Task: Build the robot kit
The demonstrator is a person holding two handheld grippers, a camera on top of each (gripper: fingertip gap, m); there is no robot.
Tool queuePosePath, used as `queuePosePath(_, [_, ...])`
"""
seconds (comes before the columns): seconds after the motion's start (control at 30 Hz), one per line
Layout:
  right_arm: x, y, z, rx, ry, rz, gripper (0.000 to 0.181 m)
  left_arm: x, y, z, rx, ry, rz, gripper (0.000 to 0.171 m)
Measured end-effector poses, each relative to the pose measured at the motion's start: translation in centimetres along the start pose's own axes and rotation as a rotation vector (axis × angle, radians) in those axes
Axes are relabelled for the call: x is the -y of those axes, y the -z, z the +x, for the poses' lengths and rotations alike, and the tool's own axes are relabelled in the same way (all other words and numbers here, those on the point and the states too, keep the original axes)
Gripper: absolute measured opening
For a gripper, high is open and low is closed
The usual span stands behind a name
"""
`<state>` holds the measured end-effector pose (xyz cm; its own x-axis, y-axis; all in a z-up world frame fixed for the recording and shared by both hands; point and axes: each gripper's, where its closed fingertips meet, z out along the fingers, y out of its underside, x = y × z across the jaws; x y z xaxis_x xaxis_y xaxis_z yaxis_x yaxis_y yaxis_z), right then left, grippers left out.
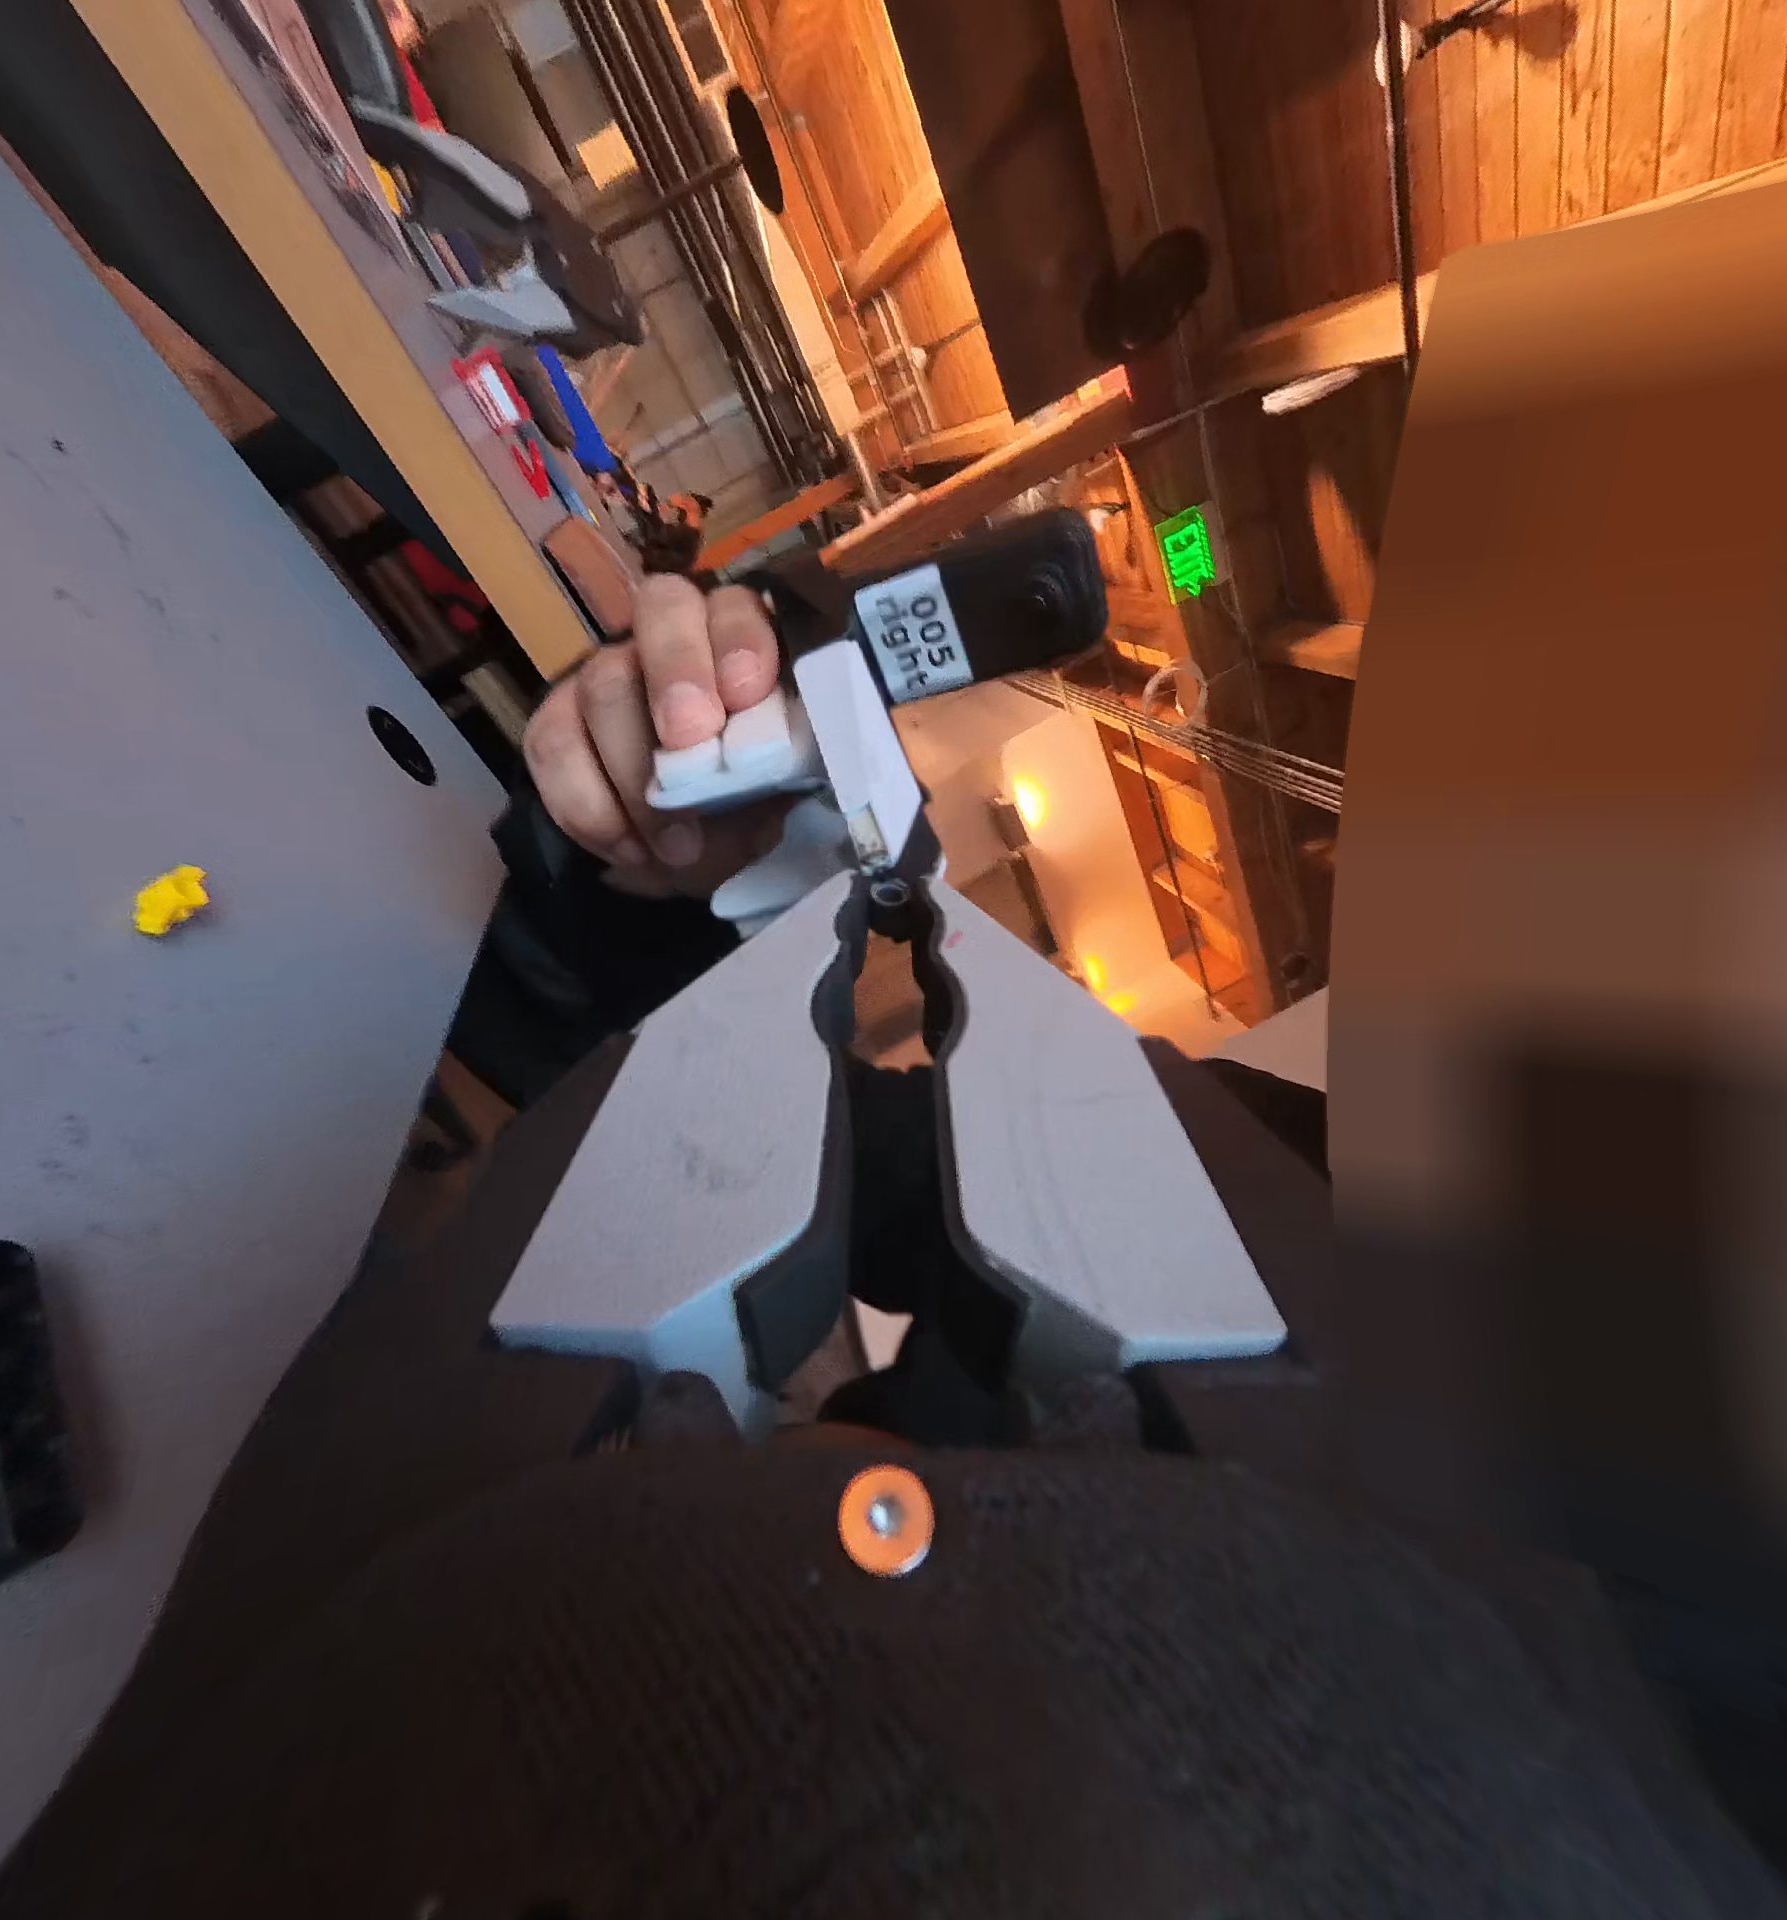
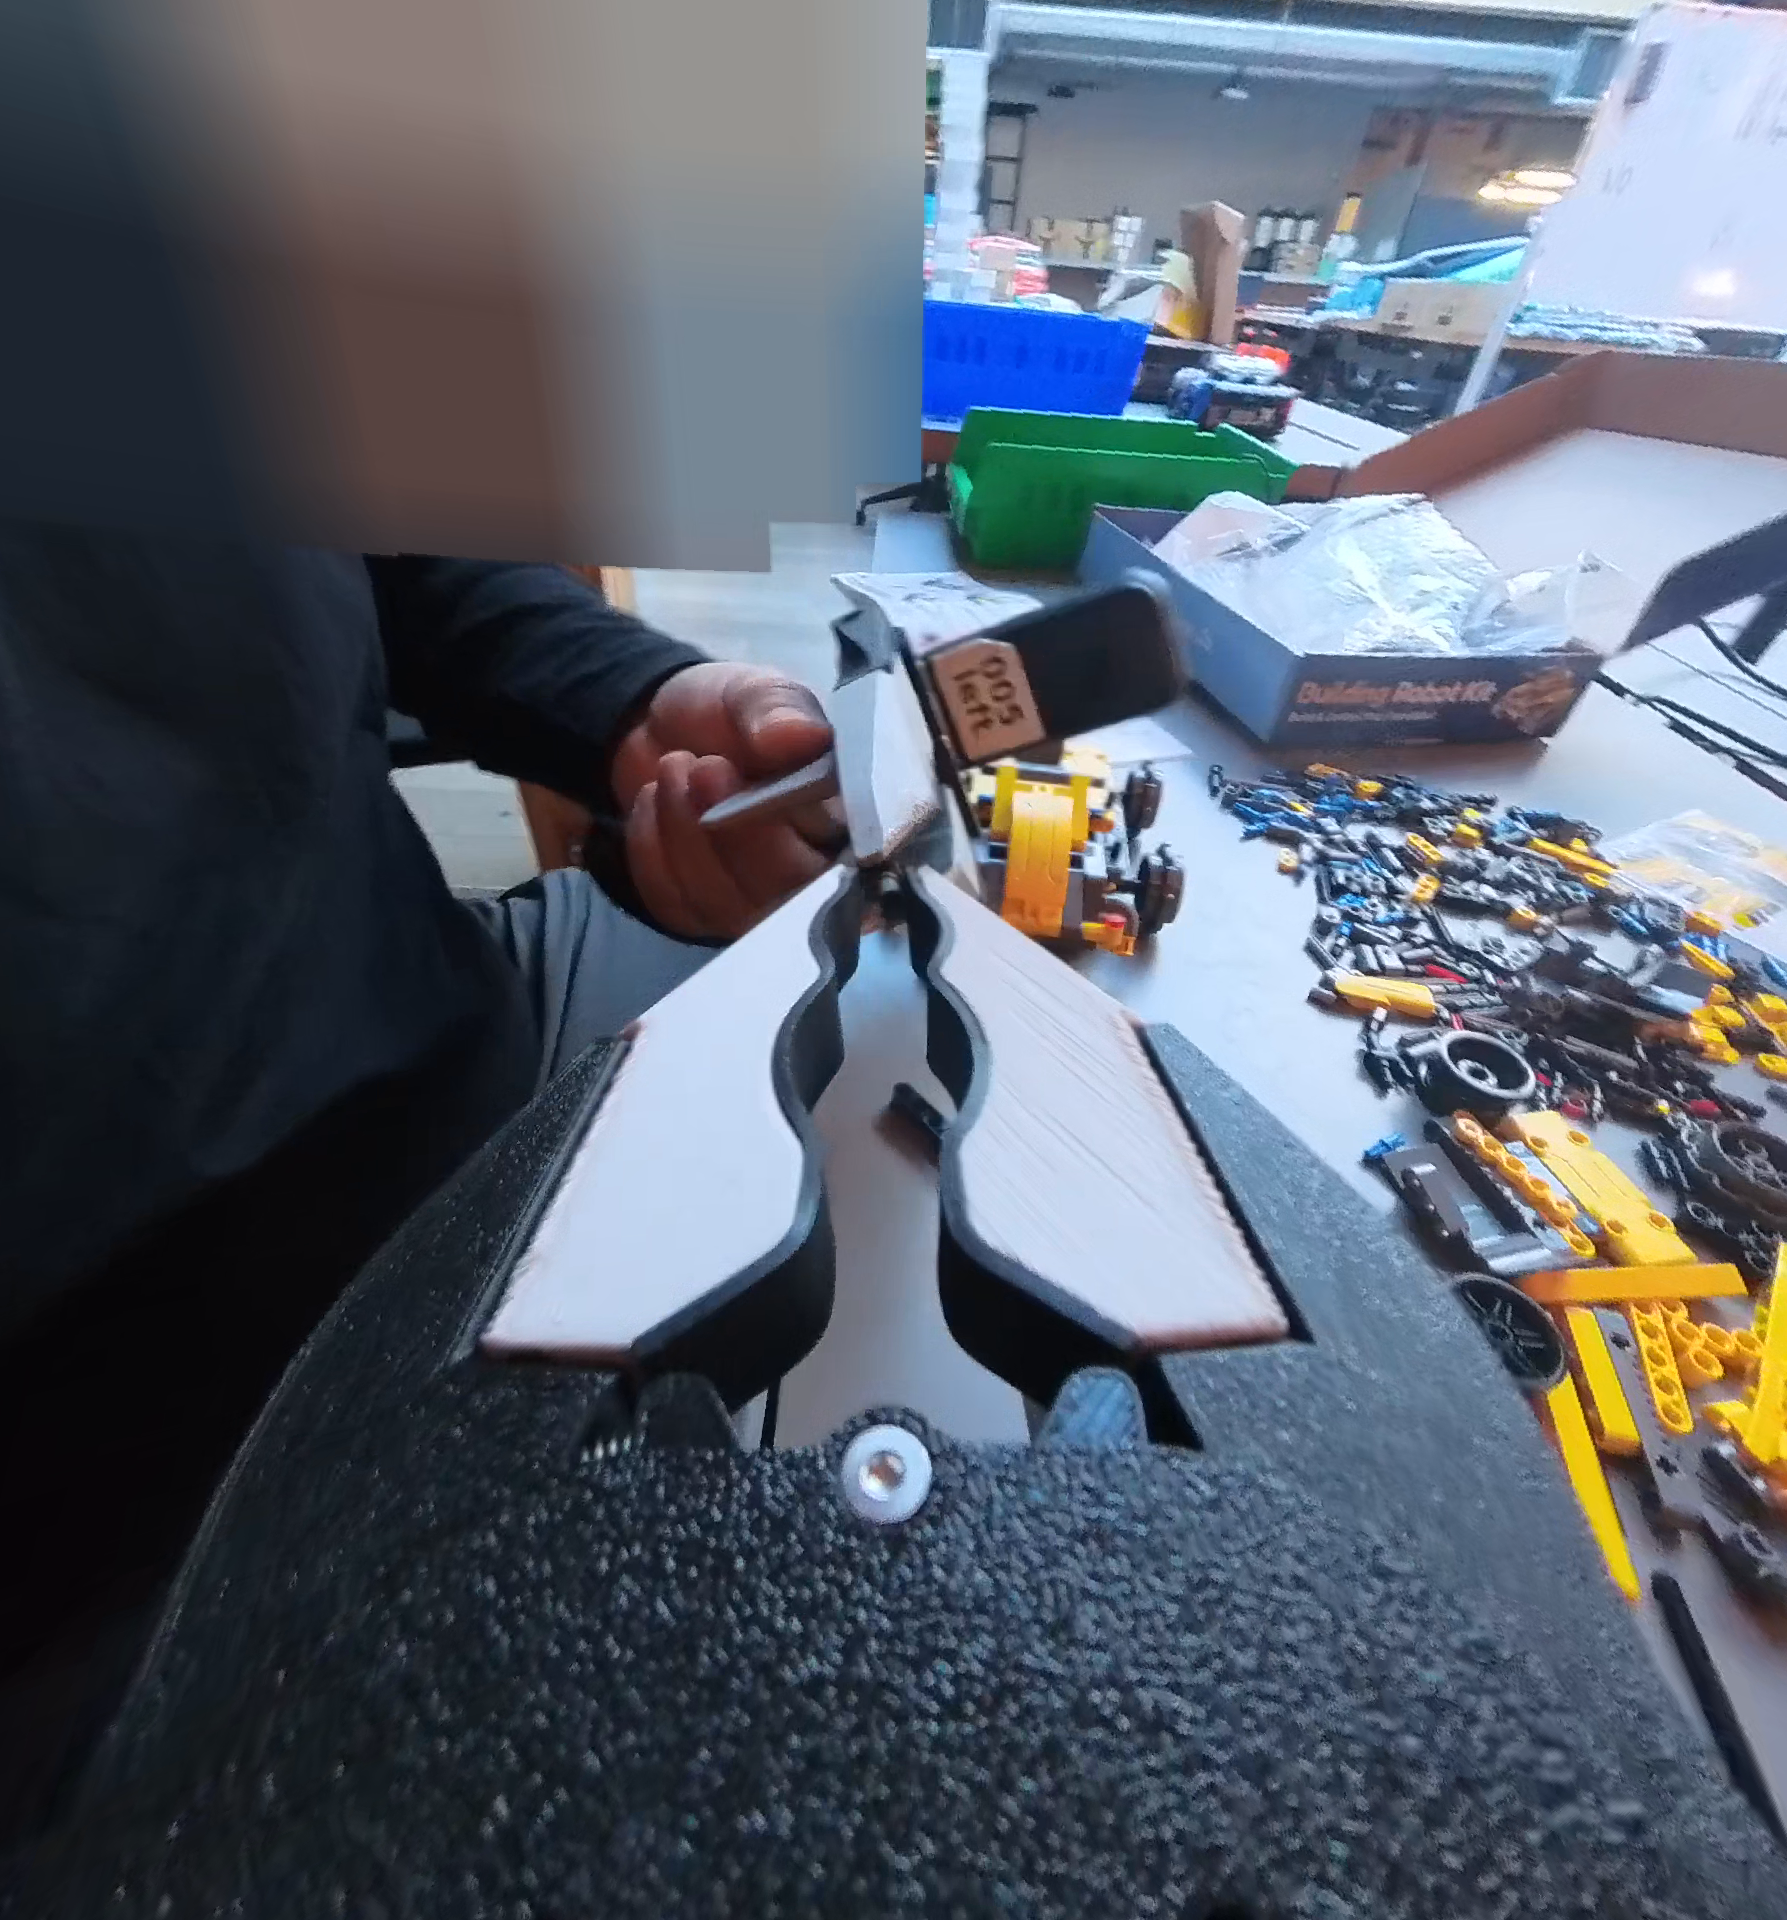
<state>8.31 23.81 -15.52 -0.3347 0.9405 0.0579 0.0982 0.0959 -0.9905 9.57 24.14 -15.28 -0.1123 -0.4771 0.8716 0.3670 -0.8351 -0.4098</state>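
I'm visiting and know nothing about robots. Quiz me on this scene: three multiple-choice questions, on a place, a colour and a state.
1. The yellow model vehicle stands: A on the floor; B on a shelf; C on the table.
2. The bin behind the box is: A green; B red; C white.
3. The right gripper has its fingers: A spread wide; B closed on a small dark piece; C lying flat on the table.
Answers: C, its wheels rest on the tabletop; A, it is plainly green; B, the tips pinch together.
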Motion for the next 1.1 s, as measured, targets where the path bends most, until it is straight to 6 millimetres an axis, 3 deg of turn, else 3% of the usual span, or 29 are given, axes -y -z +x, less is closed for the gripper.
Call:
queuePosePath(0.13, [0.4,0.7,2.9,-0.211,-0.164,0.081,0.007,2.7,0.8,0.7,-0.025,-0.052,0.185,0.004])
queuePosePath(0.3, [0.5,1.1,4.1,-0.398,-0.313,0.23,0.024,4.6,1.6,0.4,-0.038,-0.027,0.366,0.003])
queuePosePath(0.47, [1.0,0.0,3.8,-0.602,-0.032,0.119,0.028,4.5,1.2,0.3,-0.053,0.041,0.395,0.004])
queuePosePath(0.6, [2.1,-0.3,3.7,-0.687,0.132,0.045,0.02,3.9,0.9,0.0,-0.039,0.073,0.39,0.004])
queuePosePath(0.97, [1.7,-1.1,3.4,-0.726,0.257,-0.099,0.015,3.6,1.1,0.8,-0.091,0.121,0.387,0.004])
queuePosePath(1.1, [1.5,-1.2,2.9,-0.643,0.245,-0.111,0.015,3.0,1.2,0.9,-0.089,0.106,0.33,0.004])
